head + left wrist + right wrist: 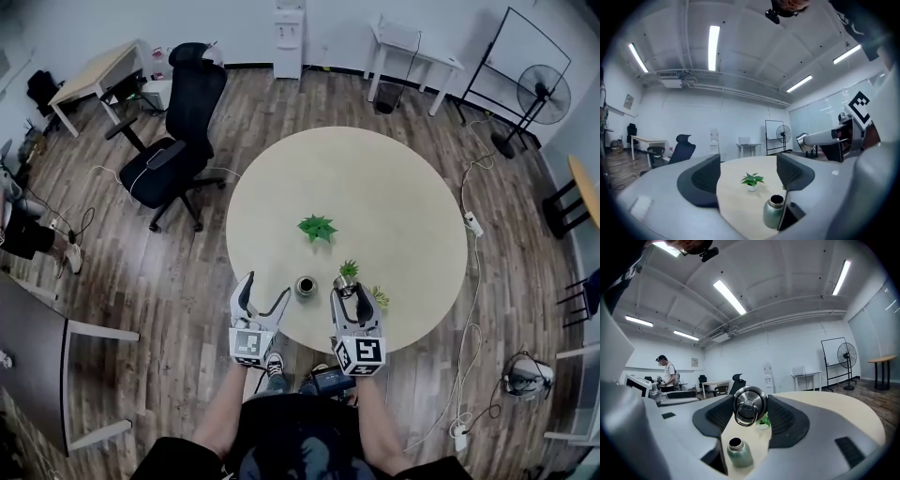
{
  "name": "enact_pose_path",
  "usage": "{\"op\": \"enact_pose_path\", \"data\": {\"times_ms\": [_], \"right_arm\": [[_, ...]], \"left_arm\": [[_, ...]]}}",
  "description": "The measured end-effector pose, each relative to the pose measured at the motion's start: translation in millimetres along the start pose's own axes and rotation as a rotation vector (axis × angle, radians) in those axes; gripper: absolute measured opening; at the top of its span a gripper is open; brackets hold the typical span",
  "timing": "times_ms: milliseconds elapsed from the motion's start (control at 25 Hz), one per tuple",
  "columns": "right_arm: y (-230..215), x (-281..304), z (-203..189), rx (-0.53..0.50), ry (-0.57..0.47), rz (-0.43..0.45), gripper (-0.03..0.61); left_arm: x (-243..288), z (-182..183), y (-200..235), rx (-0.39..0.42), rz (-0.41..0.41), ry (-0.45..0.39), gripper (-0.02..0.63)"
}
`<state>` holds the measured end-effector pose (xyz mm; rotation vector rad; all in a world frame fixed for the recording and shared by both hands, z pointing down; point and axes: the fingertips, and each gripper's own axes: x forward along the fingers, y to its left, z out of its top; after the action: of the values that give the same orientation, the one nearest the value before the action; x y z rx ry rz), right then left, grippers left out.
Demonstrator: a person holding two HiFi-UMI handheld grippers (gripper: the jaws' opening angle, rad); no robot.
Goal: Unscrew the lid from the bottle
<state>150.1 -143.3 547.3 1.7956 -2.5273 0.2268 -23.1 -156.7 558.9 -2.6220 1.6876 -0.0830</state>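
Note:
A green metal bottle (305,285) stands upright with its mouth uncovered near the front edge of the round table (394,197). Just left of it, my left gripper (266,289) is open. In the left gripper view the bottle (773,212) sits low beside the right jaw, and nothing is pressed between the jaws of the left gripper (748,172). My right gripper (349,291) is shut on the round steel lid (343,282), to the right of the bottle. In the right gripper view the lid (749,408), its ring handle hanging, is clamped above the bottle (738,452).
A small potted plant (317,227) stands mid-table, and two smaller plants (349,269) (380,297) sit close to my right gripper. A black office chair (178,141) is left of the table. Desks, a fan (544,94) and a whiteboard line the far wall.

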Motion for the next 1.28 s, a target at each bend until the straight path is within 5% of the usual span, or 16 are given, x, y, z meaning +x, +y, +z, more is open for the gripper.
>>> {"op": "enact_pose_path", "data": {"times_ms": [280, 600, 1280], "right_arm": [[4.9, -12.2, 27.0, 0.000, -0.097, 0.003, 0.233], [5.2, -18.2, 43.6, 0.002, -0.139, -0.011, 0.233], [15.6, -21.1, 58.2, -0.030, -0.152, -0.012, 0.233]], "left_arm": [[-23.5, 53.9, 12.1, 0.035, 0.071, -0.095, 0.308], [-33.1, 79.0, 13.1, 0.050, 0.109, -0.151, 0.002], [-37.5, 80.5, 17.0, 0.036, 0.107, -0.149, 0.002]]}}
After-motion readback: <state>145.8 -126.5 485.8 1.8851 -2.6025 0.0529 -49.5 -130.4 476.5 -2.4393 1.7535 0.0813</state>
